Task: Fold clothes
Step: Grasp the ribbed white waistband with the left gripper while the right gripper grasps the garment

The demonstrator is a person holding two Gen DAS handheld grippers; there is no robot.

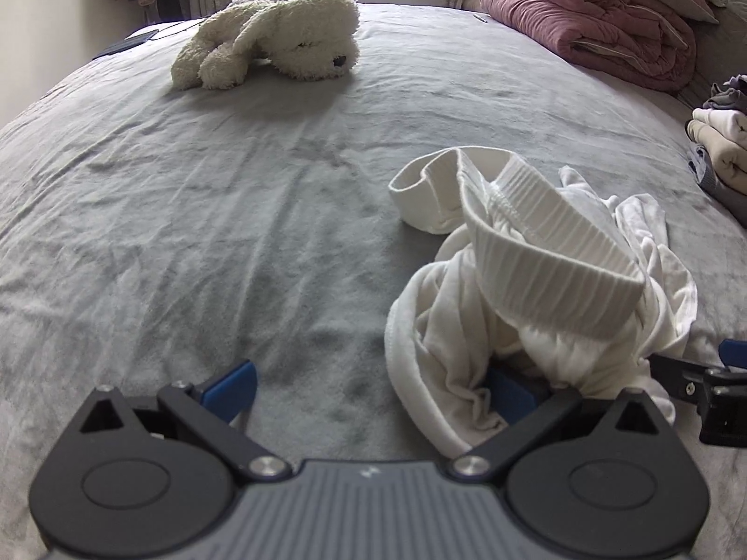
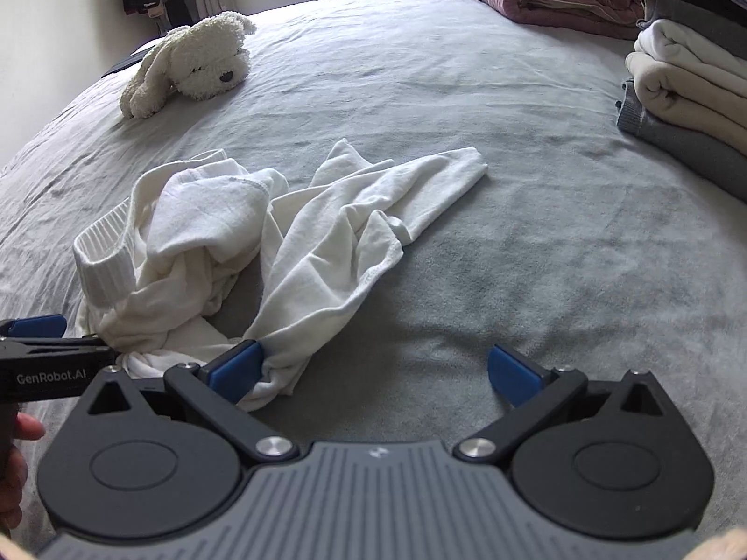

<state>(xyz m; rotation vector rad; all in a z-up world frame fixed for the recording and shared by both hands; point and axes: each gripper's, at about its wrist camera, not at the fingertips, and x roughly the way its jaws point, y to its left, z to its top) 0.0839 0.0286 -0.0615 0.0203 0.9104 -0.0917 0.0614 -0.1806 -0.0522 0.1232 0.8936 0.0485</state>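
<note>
Nearest the lenses, the left gripper [image 1: 373, 385] and the right gripper [image 2: 373, 371] both sit low over the grey velvety bedspread [image 1: 210, 233], jaws spread wide and pinching nothing. The crumpled white garment with a ribbed cuff [image 2: 261, 238] lies in a heap on the bedspread; its near folds drape over the left gripper's right-hand blue pad and touch the right gripper's left-hand blue pad [image 2: 236, 368]. Right of the garment, well apart, stands a stack of folded cream and grey clothes [image 2: 691, 88]. Beyond the garment to the left lies a cream plush toy dog [image 1: 275, 39]; beyond to the right, a folded mauve quilt [image 1: 602, 23].
</note>
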